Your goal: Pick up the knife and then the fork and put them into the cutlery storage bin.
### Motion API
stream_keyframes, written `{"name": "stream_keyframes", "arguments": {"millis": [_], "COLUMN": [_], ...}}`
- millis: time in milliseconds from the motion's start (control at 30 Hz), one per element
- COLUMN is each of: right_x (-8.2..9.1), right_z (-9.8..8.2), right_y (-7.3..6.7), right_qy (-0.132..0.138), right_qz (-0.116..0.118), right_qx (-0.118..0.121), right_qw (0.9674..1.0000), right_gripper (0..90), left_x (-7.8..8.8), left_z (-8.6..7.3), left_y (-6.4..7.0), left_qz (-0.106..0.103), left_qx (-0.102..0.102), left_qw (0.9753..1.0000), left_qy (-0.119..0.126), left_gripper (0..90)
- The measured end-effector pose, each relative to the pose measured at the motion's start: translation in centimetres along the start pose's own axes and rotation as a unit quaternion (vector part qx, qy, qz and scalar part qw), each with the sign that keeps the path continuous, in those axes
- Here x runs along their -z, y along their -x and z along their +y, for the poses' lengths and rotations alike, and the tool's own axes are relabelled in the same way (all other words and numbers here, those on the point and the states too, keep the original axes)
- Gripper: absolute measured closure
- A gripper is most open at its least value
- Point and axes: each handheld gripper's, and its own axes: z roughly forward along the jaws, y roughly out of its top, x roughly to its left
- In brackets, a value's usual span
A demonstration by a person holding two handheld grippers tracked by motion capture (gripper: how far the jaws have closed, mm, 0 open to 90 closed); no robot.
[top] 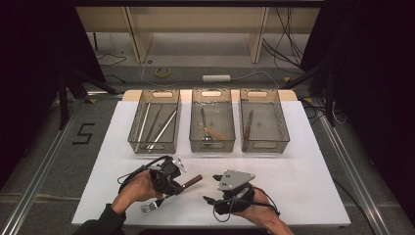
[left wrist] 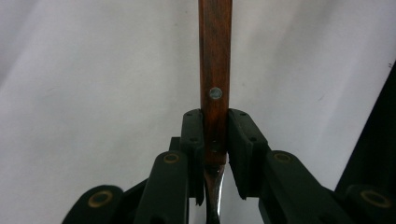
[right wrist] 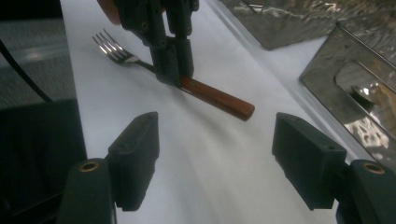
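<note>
White matte table (top: pixel 303 161), rectangular, smooth top. Three clear ribbed plastic bins in a row at the far side: left bin (top: pixel 138 128) holds long thin metal rods, middle bin (top: pixel 195 128) a spoon-like utensil with a wood handle, right bin (top: pixel 283 128) a knife with a dark handle. Near edge: left gripper (top: pixel 177 183), black with blocky flat pads, clenched on the fork (top: pixel 192 181) at the low end of its handle, close to where the wood meets the metal neck. Fork sits near-left of centre, lying roughly level just above the table; handle is a flat reddish-brown wood slab with a round metal rivet, pointing right toward the other gripper; shiny steel tines (top: pixel 148 207) point to the near-left. Right gripper (top: pixel 209 189), black with a grey three-cornered plate on top, is near-centre, jaws spread wide with nothing between them, aimed left at the handle's free end, close but apart from it.
</note>
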Motion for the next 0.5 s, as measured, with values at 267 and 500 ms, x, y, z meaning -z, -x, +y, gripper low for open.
{"name": "stream_keyframes", "arguments": {"millis": [267,500], "right_x": [-2.6,-4.8], "right_z": [1.0,1.4], "right_y": [-1.4,-2.1], "right_qy": [-0.028,-0.05], "right_qz": [-0.019,-0.037], "right_qx": [0.093,0.159], "right_qw": [0.9951,0.9853], "right_gripper": [34.0,35.9], "left_x": [-0.1,-0.1], "left_z": [0.1,0.2], "left_y": [0.3,0.4], "left_qz": [-0.007,-0.013], "left_qx": [-0.003,-0.005], "left_qw": [1.0,0.9999], "left_qy": [-0.003,-0.003], "left_gripper": [76.3,76.3]}}
